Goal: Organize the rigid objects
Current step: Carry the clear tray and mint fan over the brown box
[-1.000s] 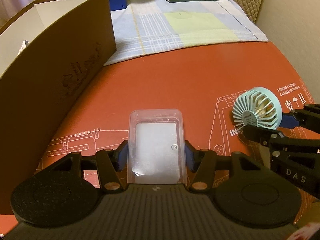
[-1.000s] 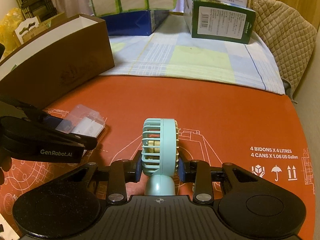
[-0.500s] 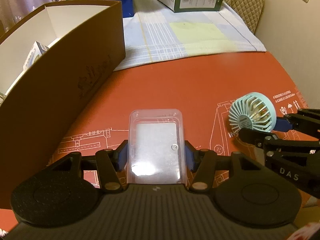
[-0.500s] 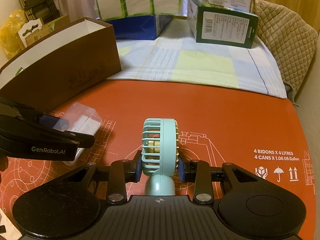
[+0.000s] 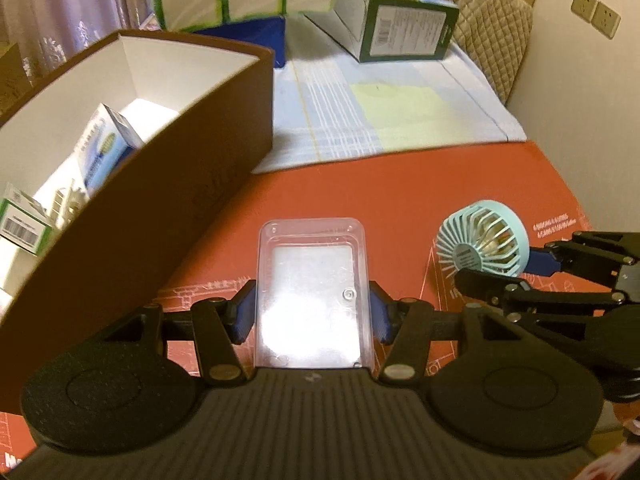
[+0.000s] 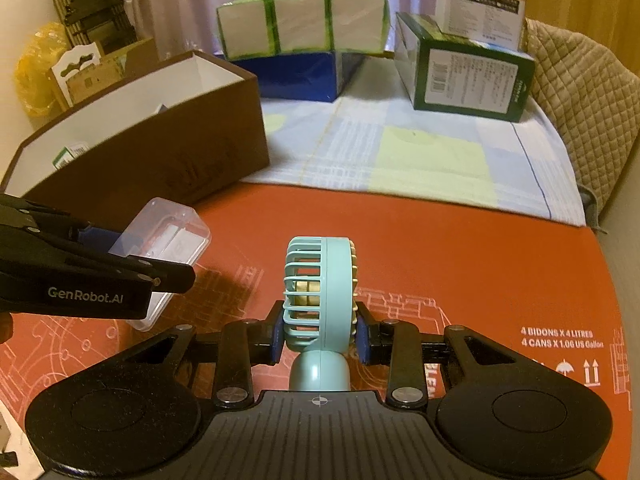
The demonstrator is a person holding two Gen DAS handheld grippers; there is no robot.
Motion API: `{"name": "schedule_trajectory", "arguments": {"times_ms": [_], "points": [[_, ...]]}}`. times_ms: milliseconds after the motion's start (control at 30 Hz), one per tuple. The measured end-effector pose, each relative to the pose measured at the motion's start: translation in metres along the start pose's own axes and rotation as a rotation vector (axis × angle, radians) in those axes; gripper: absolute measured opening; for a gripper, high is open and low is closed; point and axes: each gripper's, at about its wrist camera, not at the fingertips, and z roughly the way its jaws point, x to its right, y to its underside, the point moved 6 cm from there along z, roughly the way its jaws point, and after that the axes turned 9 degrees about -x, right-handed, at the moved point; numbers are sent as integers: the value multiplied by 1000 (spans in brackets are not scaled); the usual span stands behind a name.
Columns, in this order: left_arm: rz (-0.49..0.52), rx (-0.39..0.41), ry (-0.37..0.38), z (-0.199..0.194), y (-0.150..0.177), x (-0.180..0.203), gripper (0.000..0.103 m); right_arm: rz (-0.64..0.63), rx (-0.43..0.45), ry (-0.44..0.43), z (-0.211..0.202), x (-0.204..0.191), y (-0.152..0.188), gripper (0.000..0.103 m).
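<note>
My left gripper (image 5: 312, 312) is shut on a clear plastic case (image 5: 312, 280) with a white insert, held off the red mat (image 5: 360, 200). The same clear plastic case (image 6: 172, 240) shows at the left of the right wrist view, between the left gripper's black fingers (image 6: 160, 276). My right gripper (image 6: 320, 336) is shut on a small teal hand fan (image 6: 320, 292), pads on both faces of its head. The teal hand fan (image 5: 480, 248) appears at the right of the left wrist view. A brown box (image 5: 168, 184) with a white inside stands open at the left.
Small cartons (image 5: 104, 148) lie inside the brown box (image 6: 160, 152). Behind the mat, a checked cloth (image 6: 400, 148) carries a green box (image 6: 468, 72), a blue box (image 6: 296, 76) and a wrapped white pack (image 6: 300, 24). A quilted cushion (image 6: 580, 80) sits at the back right.
Both grippers have risen with their objects. The view now looks down into the brown box, showing the cartons in it, and more of the far boxes.
</note>
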Motion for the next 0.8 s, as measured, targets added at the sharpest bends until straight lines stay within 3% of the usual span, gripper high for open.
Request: {"name": "schedule_trajectory", "arguments": {"times_ms": [433, 800], "points": [[-57, 90, -37, -52, -7, -39, 52, -79, 42, -60, -19, -45, -35, 31], [-142, 186, -119, -110, -6, -102, 52, -157, 81, -181, -35, -113, -84, 31]]}}
